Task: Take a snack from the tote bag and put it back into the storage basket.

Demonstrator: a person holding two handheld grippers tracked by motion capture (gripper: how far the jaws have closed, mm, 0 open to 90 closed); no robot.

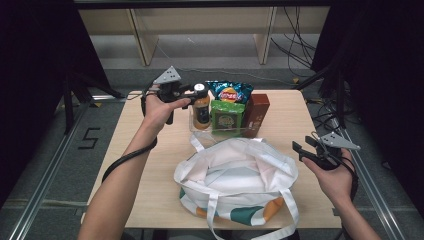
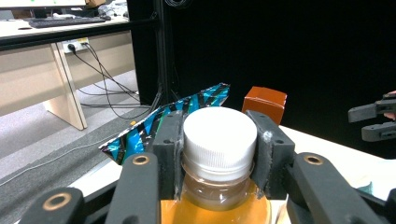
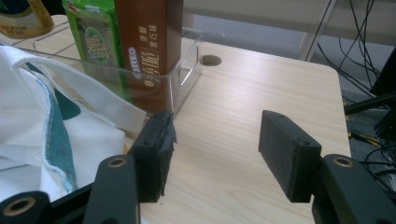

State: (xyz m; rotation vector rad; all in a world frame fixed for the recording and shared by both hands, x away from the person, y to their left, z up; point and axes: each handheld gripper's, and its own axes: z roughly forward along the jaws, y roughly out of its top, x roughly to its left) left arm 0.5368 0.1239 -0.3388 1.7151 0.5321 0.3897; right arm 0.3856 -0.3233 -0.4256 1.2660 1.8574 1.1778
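Black pads of the left gripper sit clamped on either side of a bottle's white ribbed cap, one pad per side, both touching it; the grip is at the cap and neck, not the body. Bottle is clear plastic w/ amber-orange liquid, a clear neck below the cap, and stands upright at the left end of a clear plastic bin at the table's far middle. In the same bin, left to right from the bottle: a green snack pack and a brown carton, w/ a blue chip bag leaning behind them. In the left gripper view the chip bag's striped blue edge shows just behind the cap, and the carton's top is further right.

Right gripper has its jaws spread wide w/ nothing between them, just bare wood tabletop. It hovers near the table's right edge, just beside a white tote bag w/ green and orange print, mouth open, lying in front of the bin.
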